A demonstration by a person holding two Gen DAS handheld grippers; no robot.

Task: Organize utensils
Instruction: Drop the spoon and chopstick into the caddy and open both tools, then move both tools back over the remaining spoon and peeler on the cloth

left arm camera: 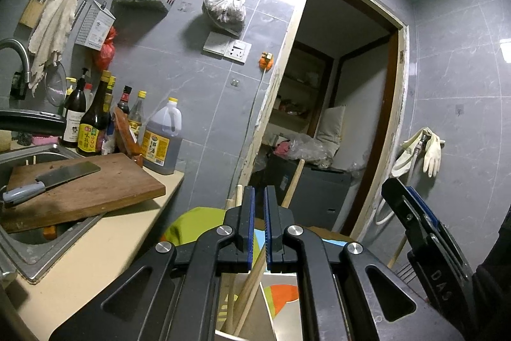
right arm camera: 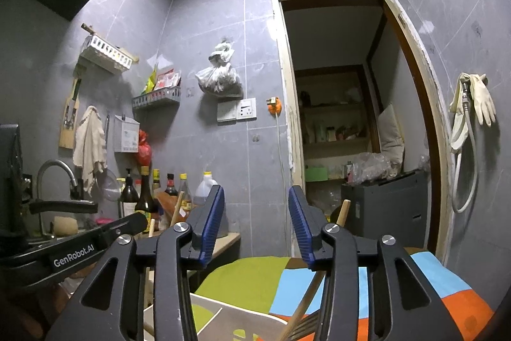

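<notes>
Wooden utensil handles (right arm camera: 301,306) lie below both grippers, slanting up-right.
Right gripper (right arm camera: 255,226) nearer, jaws spread, empty; left gripper (left arm camera: 259,226) jaws pressed together.

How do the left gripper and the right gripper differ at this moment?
The left gripper has its blue pads nearly together, with only a thin gap; the right gripper stands clearly open. In its own view the left gripper sits over wooden sticks in a container; the right gripper has nothing between its pads, with a wooden-handled utensil below it. Both are black with blue ribbed pads and point roughly level toward the doorway.
</notes>
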